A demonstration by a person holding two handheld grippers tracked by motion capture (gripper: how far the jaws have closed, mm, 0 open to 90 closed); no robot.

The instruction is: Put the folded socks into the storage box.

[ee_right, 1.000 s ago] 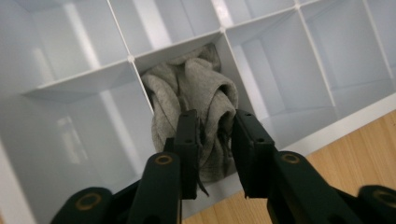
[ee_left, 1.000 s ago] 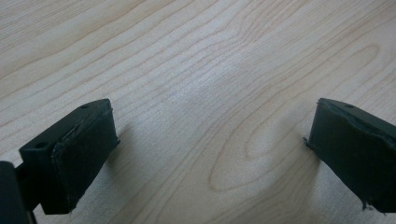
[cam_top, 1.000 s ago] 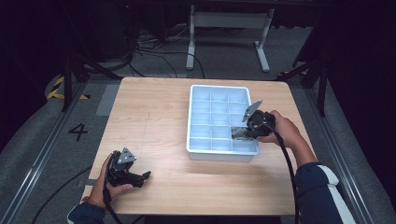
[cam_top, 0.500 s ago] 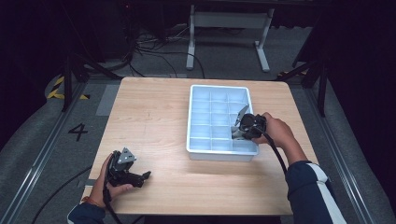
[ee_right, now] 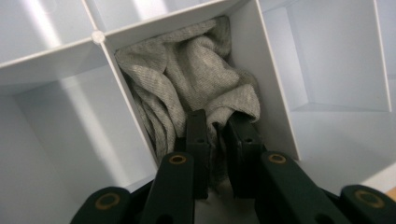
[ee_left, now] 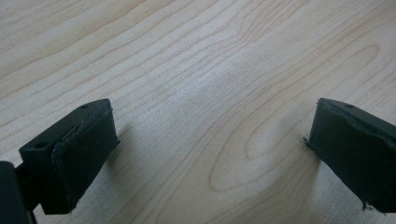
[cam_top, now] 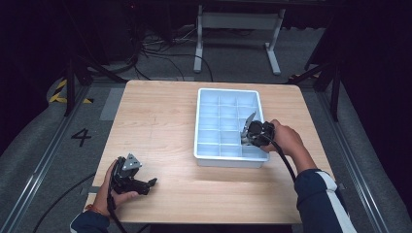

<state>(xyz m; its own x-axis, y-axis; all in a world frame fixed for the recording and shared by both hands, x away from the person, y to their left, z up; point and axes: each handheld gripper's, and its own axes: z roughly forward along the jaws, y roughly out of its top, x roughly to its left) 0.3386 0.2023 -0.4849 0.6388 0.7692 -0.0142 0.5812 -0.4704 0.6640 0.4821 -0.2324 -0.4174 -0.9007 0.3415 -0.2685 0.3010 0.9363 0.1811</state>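
Counter: pale wooden counter [cam_top: 160, 121], grain plain in the left gripper view.
Tray: white plastic tray with a grid of square compartments [cam_top: 206, 92], on the counter's right half.
Cloth: crumpled grey knitted cloth [ee_right: 196, 70], stuffed in one compartment near the tray's right wall.
Right claw [ee_right: 218, 140]: reaching into that compartment, jaws nearly together, pinching a fold of the cloth.
Left claw [ee_left: 210, 149]: jaws wide apart, holding nothing, low over bare wood at the near left corner.
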